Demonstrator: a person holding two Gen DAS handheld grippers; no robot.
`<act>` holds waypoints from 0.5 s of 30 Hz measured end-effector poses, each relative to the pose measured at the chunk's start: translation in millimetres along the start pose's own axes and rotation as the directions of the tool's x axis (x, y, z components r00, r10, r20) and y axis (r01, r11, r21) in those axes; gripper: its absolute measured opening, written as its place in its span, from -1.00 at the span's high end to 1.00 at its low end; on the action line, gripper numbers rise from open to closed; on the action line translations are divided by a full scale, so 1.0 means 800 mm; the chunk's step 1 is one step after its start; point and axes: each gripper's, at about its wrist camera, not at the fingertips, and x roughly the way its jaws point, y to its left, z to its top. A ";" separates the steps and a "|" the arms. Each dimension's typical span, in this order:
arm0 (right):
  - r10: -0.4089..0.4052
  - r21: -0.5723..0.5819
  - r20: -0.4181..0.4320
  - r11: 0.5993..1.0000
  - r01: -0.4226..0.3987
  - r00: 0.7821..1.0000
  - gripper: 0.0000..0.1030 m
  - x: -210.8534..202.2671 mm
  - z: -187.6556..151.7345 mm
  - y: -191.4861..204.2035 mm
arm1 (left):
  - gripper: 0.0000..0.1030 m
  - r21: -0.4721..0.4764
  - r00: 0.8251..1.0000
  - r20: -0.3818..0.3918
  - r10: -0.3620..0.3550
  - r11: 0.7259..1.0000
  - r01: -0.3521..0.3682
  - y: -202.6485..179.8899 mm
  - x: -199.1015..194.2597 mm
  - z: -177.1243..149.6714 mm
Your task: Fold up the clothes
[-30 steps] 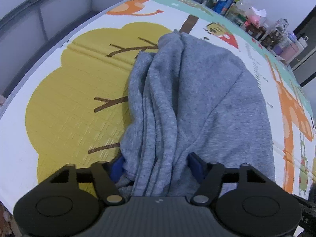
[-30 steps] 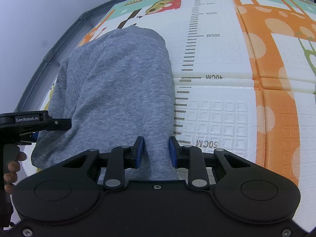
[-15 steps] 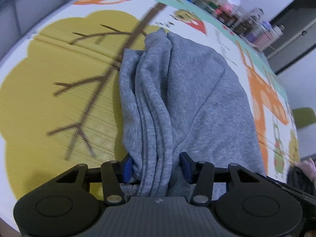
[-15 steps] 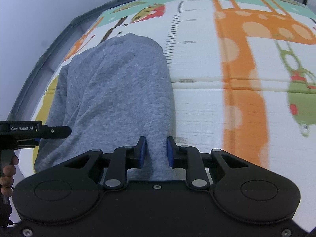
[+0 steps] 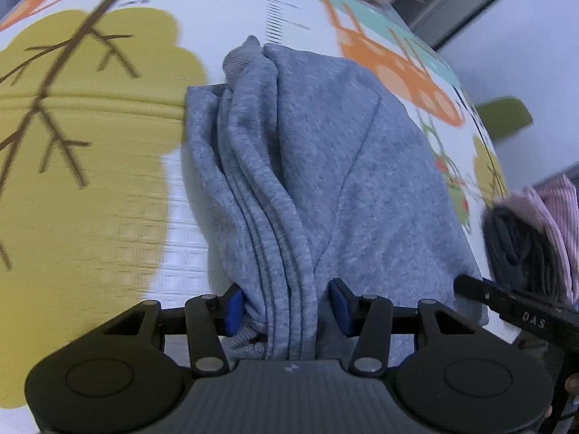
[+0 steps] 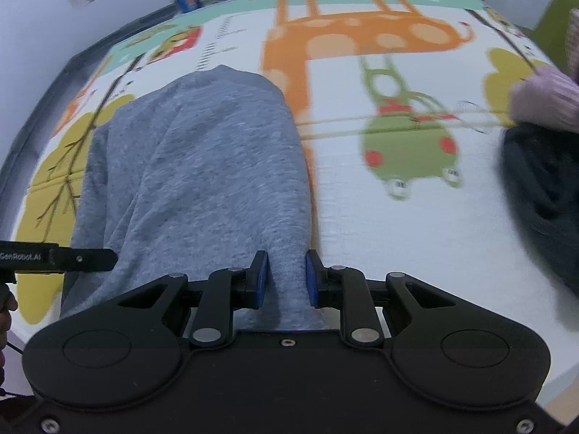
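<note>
Gripping the grey garment (image 5: 325, 166) on the mat (image 5: 108, 217), we clamp its bunched edge in our left gripper (image 5: 286, 305) and its corner in our right gripper (image 6: 286, 278); dark clothes (image 6: 542, 188) sit at three o'clock.

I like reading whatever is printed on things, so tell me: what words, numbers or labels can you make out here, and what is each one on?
"GenRobot.AI": on the black left gripper, seen at the left edge of the right wrist view; its first letter is cut off.
"DAS": on the black right gripper, at the right of the left wrist view.
Numbers beside the ruler marks on the play mat: too blurred to read.
The grey garment: no text visible.
</note>
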 end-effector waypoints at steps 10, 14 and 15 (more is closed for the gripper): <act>-0.026 0.054 0.053 0.998 0.023 0.998 0.53 -0.023 -0.003 -0.027 | -0.12 0.101 0.999 0.026 0.037 0.994 -0.040 -0.021 -0.025 0.021; -0.012 0.038 0.114 0.999 0.008 0.993 0.52 -0.038 0.007 -0.016 | -0.29 0.168 0.992 0.110 0.058 0.983 -0.076 -0.030 -0.051 0.032; -0.007 0.034 0.128 0.999 0.003 0.992 0.52 -0.041 0.010 -0.013 | -0.29 0.181 0.991 0.124 0.053 0.981 -0.075 -0.035 -0.052 0.036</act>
